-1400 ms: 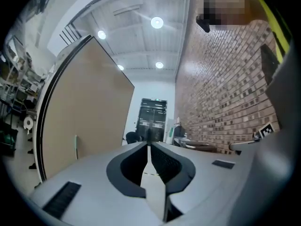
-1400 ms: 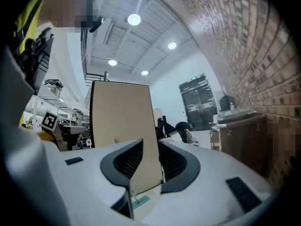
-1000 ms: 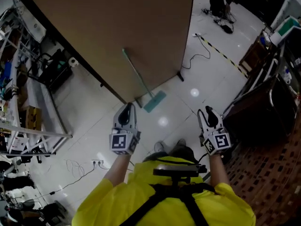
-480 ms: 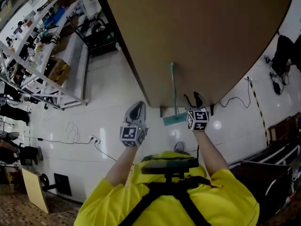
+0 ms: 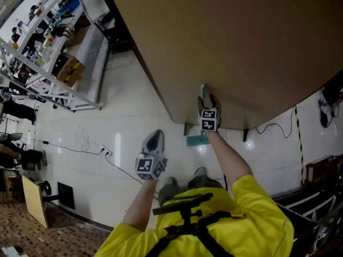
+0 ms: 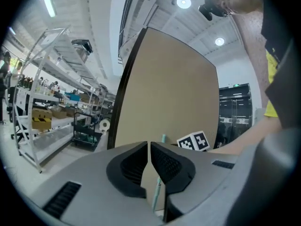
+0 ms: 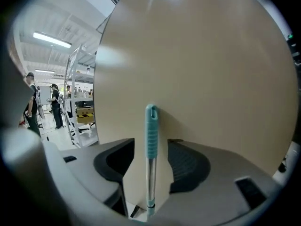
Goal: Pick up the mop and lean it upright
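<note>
So the long thin mop with the ribbed teal grip and bare metal shaft (image 7: 151, 126) is standing pretty much straight up, top end resting against the big flat tan board (image 5: 241, 47). Its flat teal mop head (image 5: 197, 140) is down on the glossy white tiled floor (image 5: 134, 106), right at the foot of that board. What matters here is where the handle sits relative to the right gripper (image 5: 208, 99). That gripper is reached out level at the board, and in the right gripper view the handle runs top to bottom right through the gap between its jaws. Those jaws have just been opening and stand wide apart, one either side of the teal grip, and neither pad looks to be touching it. The mop's long axis is vertical and crosses the line the jaws close along, so my guess is a plain squeeze would catch it with no twisting needed. The left gripper (image 5: 154, 138) hangs back nearer the person's body, well apart from the mop. Its jaws are pinched together on nothing, and the handle only peeks out behind them. Right hand is clearly the closer one.
</note>
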The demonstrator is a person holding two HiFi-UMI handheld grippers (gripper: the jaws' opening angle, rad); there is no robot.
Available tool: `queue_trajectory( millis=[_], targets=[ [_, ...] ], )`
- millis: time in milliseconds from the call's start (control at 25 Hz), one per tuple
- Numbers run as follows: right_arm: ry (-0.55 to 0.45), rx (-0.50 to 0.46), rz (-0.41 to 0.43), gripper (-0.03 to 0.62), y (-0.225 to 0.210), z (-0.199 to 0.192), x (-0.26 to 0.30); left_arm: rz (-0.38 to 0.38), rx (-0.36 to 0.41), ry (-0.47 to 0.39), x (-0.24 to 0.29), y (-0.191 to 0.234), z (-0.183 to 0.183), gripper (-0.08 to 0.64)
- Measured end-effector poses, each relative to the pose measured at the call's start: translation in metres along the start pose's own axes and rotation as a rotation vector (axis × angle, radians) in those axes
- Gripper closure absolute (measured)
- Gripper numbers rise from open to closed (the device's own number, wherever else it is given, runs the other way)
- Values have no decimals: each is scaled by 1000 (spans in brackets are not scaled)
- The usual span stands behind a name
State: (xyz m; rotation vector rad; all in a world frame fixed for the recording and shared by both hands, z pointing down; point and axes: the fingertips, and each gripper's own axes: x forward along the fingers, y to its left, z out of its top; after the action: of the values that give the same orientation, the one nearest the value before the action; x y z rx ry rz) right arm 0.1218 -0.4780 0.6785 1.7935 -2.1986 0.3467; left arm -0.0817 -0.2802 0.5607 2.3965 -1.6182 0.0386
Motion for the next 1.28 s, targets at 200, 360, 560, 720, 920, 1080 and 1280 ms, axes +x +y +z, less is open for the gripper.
queue_trajectory(
  millis=[200,360,560,720,920,1080,1280],
  targets=[
    [0,-40,-48,436,-4,-5,31,7,-40,-5,-25,8,-16,541],
    [-13,-39,-59,474,4,-8,32,92,-73,32,-35,35,-26,541],
    [-7,-8,-22,480,3,-13,-9,93,-22,13,-31,33,-10,541],
    [-42,-27,54,480,2,-20,-100,62,29,-27,-33,12,14,541],
    [-169,-1,89,482,-8,36,-204,38,68,-37,-36,0,41,541],
    [-406,-41,161,482,-6,142,-282,12,72,-90,-37,-14,72,541],
    [-584,-50,171,486,-11,208,-340,-4,79,-143,-41,-30,98,540]
  ],
)
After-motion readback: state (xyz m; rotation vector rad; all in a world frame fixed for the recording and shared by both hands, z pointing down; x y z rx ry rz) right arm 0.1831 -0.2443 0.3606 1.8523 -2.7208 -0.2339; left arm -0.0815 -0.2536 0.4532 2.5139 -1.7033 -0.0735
